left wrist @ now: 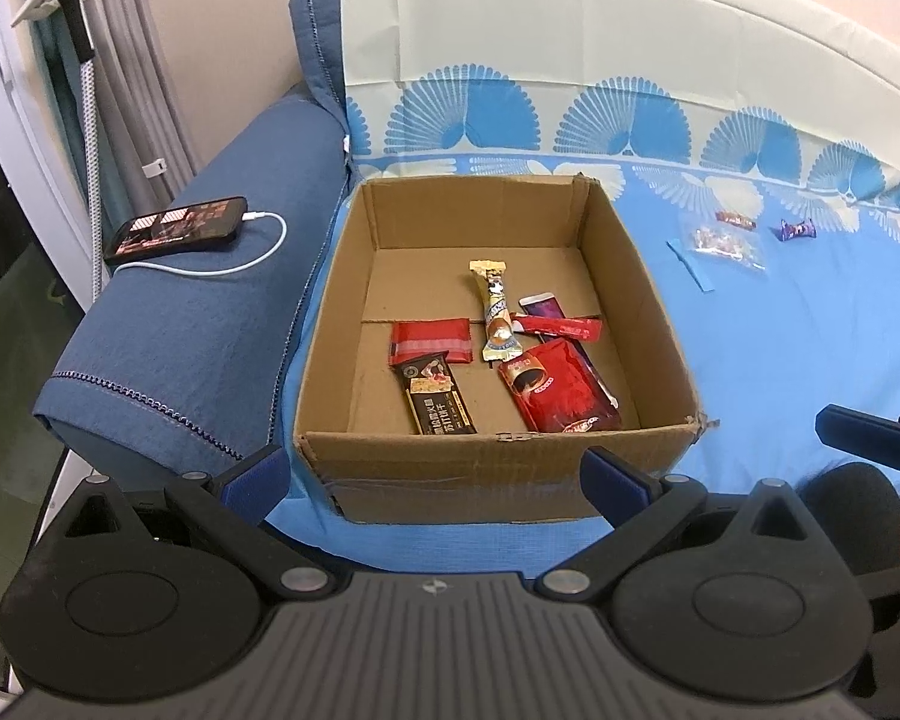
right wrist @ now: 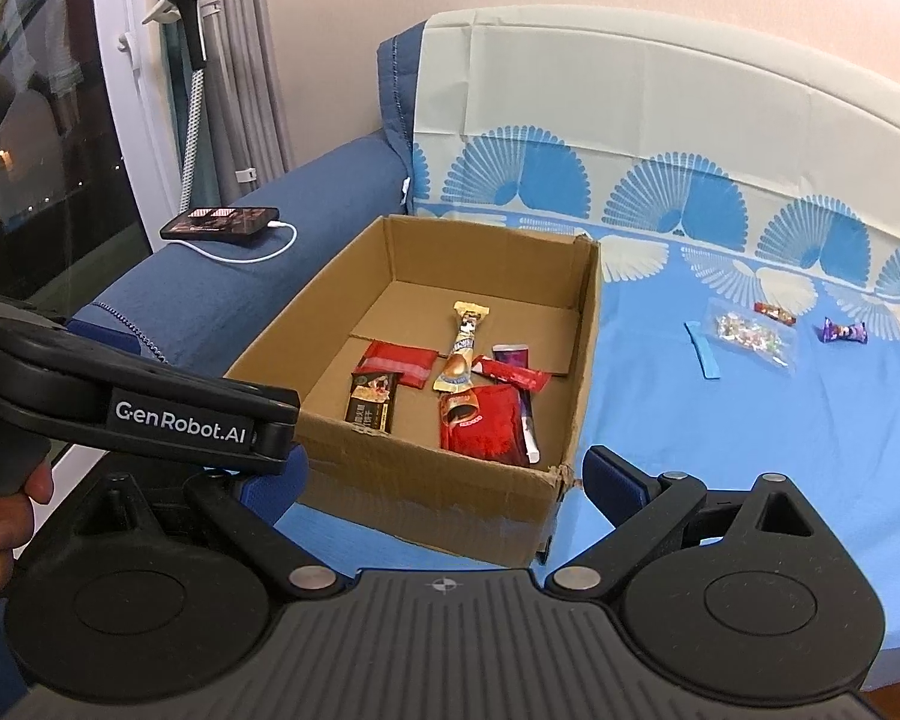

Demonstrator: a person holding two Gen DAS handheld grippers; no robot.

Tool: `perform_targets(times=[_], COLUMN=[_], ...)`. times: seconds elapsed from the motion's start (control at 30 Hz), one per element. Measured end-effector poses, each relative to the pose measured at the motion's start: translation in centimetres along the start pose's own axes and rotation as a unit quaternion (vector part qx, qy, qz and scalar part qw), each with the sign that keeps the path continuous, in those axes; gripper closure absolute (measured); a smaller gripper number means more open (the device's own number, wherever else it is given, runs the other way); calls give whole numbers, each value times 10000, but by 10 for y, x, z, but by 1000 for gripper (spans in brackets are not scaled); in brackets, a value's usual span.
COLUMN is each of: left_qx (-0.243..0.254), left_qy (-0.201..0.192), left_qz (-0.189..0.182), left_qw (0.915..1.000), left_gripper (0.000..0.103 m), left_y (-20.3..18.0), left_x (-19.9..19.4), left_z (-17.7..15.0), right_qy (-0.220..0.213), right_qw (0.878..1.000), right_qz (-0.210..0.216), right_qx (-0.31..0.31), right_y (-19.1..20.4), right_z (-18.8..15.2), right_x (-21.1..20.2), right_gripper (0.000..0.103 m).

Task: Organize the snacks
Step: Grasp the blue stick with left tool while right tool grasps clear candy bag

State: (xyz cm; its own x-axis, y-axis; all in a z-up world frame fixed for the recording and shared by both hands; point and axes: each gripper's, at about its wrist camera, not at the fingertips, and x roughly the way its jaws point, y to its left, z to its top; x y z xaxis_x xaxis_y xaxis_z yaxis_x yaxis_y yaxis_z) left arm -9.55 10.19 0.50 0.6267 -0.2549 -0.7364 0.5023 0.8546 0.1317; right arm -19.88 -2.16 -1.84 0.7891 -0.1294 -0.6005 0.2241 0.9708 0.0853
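Observation:
An open cardboard box (left wrist: 492,468) (right wrist: 426,504) stands on a blue fan-print cloth. Inside lie several snacks: a dark bar (left wrist: 438,399), a red pouch (left wrist: 429,342), a long gold bar (left wrist: 495,312), a red stick (left wrist: 561,326) and a large red packet (left wrist: 561,396). To the right on the cloth lie a clear candy bag (right wrist: 750,333), a small red candy (right wrist: 774,313) and a purple candy (right wrist: 845,331). My left gripper (left wrist: 438,474) is open before the box's near wall, holding nothing. My right gripper (right wrist: 444,480) is open at the box's near right corner, also holding nothing.
A phone (left wrist: 177,228) on a white cable rests on the dark blue armrest (left wrist: 180,348) left of the box. A blue paper strip (right wrist: 703,351) lies beside the candy bag. A hand (right wrist: 0,516) grips the left tool's handle. A garment steamer and curtains stand at far left.

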Motion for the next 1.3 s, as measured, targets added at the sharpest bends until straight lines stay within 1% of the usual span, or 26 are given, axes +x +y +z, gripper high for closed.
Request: perform_targets(times=[0.47, 0.73, 0.9, 0.97, 1.1, 1.2, 1.3], left_qx=[218, 364, 624, 755, 872, 964, 1204], left_qy=[183, 267, 200, 138, 180, 166, 215], left_qz=[0, 3, -161, -283, -737, -1067, -1180], left_qw=[9996, 9990, 9977, 9967, 9933, 9895, 9855], left_gripper=[0, 0, 0, 0, 0, 0, 0], left_y=[-18, -33, -55, -67, -95, -120, -152], left_x=[15, 25, 28, 29, 35, 46, 65], left_z=[11, 25, 42, 52, 78, 102, 126], right_qy=[92, 64, -67, -150, -239, -268, -253], right_qw=[9995, 9976, 9935, 9906, 9811, 9714, 9621], right_qz=[67, -106, -430, -663, -1049, -1420, -1683], right_qx=[307, 677, 1051, 1183, 1607, 1884, 2131], right_y=[-21, -46, -79, -97, -139, -175, -209], right_z=[-4, -7, -7, -9, -17, -24, -29], right_x=[10, 13, 8, 4, -4, -6, -3], right_gripper=[4, 3, 3, 3, 3, 3, 3])
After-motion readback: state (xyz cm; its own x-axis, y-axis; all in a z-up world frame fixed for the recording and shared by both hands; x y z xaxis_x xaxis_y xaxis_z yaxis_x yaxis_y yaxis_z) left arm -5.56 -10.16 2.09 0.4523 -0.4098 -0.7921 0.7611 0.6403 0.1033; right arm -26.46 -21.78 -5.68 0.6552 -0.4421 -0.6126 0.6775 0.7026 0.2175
